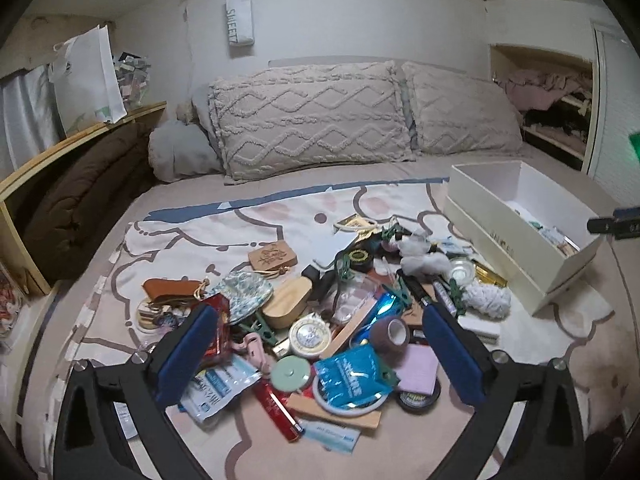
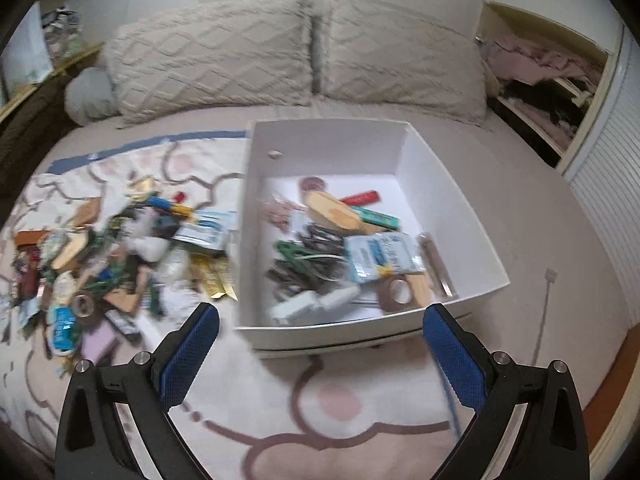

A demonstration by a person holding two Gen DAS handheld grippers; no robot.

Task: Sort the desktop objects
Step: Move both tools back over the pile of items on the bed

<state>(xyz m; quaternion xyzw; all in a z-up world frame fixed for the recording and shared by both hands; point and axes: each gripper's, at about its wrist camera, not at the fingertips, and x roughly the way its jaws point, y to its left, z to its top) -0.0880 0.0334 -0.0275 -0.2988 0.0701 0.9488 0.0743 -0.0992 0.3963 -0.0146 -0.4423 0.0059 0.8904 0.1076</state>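
Both the left gripper (image 1: 316, 354) and right gripper (image 2: 320, 354) hang with jaws spread and empty; the left should settle squarely over one item in the cluttered pile of small desktop objects (image 1: 320, 320) at its twelve o'clock, the open white cardboard box (image 1: 520, 236) waiting at two o'clock.

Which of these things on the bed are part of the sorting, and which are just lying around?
Part of the sorting:
- pile of small objects
- white box, already holding some items
- left gripper and right gripper, both open and empty

Just lying about:
- pillows
- white bag on the shelf
- brown bedding
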